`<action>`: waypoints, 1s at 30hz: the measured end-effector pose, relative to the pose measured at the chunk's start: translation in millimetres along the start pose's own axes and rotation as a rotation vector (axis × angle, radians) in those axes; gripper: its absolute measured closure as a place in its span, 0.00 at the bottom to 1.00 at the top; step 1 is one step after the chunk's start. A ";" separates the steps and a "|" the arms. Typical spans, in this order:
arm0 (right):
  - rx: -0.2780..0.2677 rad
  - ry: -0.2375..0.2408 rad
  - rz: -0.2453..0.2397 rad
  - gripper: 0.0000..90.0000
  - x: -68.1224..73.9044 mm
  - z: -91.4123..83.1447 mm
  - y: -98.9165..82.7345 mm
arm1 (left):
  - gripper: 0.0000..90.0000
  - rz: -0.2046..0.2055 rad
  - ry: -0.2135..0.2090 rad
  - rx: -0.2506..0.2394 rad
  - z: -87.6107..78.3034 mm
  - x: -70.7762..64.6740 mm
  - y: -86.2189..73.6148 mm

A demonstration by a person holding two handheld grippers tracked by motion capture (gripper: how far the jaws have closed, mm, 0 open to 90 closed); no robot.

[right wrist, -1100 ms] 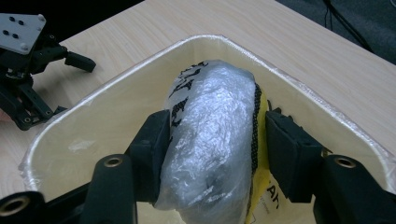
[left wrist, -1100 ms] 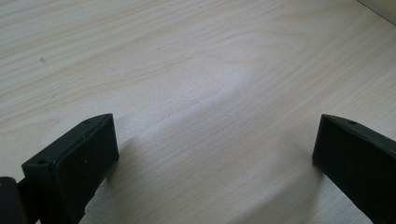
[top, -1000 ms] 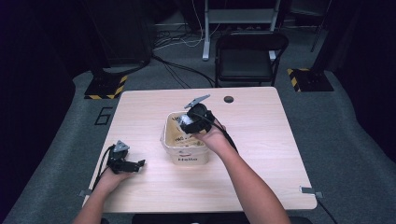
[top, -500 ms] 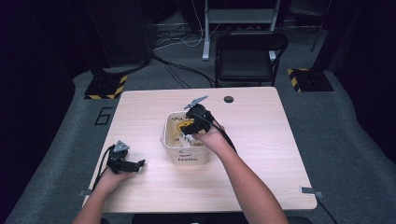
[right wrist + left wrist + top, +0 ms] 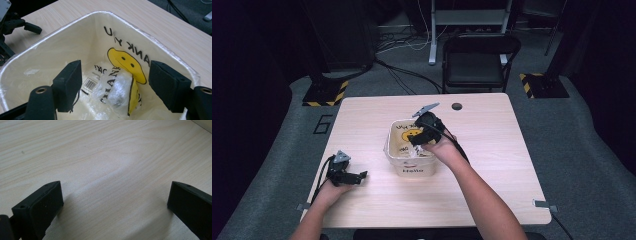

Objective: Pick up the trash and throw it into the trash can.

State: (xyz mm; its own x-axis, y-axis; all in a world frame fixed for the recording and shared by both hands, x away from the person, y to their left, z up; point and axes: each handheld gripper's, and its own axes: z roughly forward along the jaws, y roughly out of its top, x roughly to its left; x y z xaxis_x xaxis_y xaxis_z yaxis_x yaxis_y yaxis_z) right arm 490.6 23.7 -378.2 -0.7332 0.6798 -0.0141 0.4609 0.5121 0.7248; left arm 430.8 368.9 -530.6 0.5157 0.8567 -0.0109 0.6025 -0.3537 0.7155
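Right gripper: hanging over the cream plastic bin, jaws spread wide and holding nothing, probably lining up on the liner.
Liner: a bunched-up clear plastic bag with a yellow smiley face is sitting inside the bin, mid-desk.
Left gripper: resting on the pale wooden desk, jaws wide, waiting well apart.
Obstacles: the bin walls are crowding the reach.

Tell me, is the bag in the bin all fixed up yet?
Partly. The plastic bag already lines the bin, its edge folded over the rim. Right now the right gripper hangs open inside the bin, above a bunched-up lump of bag at the bottom. The left gripper waits open over the table. Probably that lump needs grabbing or smoothing next.
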 end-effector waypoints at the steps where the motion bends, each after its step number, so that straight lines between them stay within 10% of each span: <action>1: -0.006 -0.001 0.003 0.29 -0.1 -2.5 -0.5 | 0.00 0.001 0.000 0.000 0.0 0.1 0.1; 30: -0.104 -0.086 0.042 0.29 -37.2 -94.7 -56.2 | 0.00 0.001 0.000 -0.001 0.1 0.1 0.0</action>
State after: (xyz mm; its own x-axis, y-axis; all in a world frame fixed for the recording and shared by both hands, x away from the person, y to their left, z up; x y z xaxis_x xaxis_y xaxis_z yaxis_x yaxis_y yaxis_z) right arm 444.6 -80.1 -353.1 -0.6669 0.7441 -0.0380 0.4324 0.4280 0.7936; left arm 430.9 369.0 -530.7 0.5162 0.8564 -0.0098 0.6014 -0.3543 0.7160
